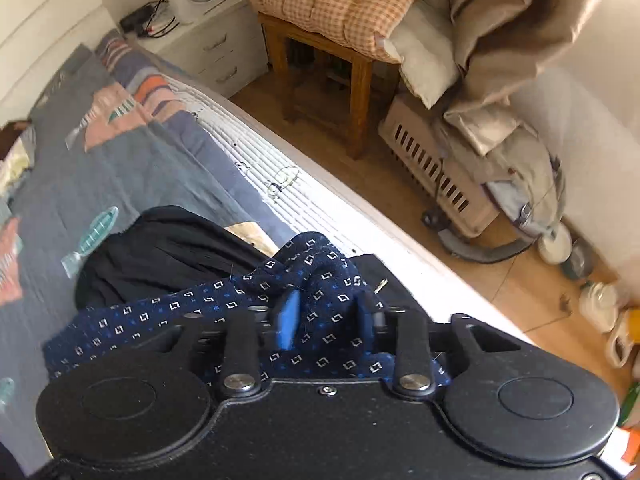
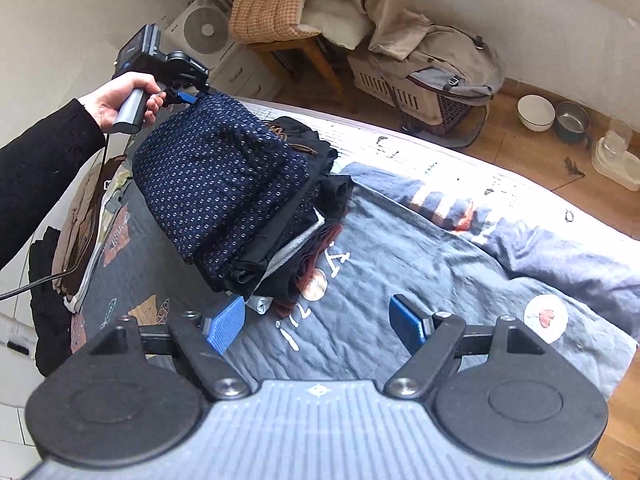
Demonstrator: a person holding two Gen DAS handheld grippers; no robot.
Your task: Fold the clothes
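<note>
Left gripper: the black hand-held left gripper (image 1: 326, 312) is clamped on the dark blue cloth with small white squares (image 1: 320, 308). Its blue pads (image 1: 289, 318) squeeze a bunch of the cloth between them.

Left gripper from the other side: in the right wrist view the left gripper (image 2: 188, 98) is at about 10 o'clock, held up by a bare hand (image 2: 120, 98) in a black sleeve, with the blue patterned cloth (image 2: 224, 184) hanging down from it.

Cloth: the cloth drapes over a stack of folded dark clothes (image 2: 304, 240) on the bed and touches the top of the stack.

Right gripper: the right gripper (image 2: 320, 326) with a grey body is spread wide and holds nothing. It hovers over the blanket at about 6 o'clock, near the stack.

Bed: the grey-blue blanket with fish and stripe pictures (image 2: 400, 272) covers the bed. White marks are printed on it beside the stack, but I cannot read them.

Second pile: a flat pile of light and brown clothes (image 2: 84, 216) lies at 9 o'clock.

Room: a white fan (image 2: 206, 30), a wooden stool with an orange checked cushion (image 1: 344, 4), a beige slatted crate (image 1: 436, 172) and a white bowl (image 2: 535, 112) on the wooden floor.

Writing: the small word on the left gripper's camera is too blurry to read.
</note>
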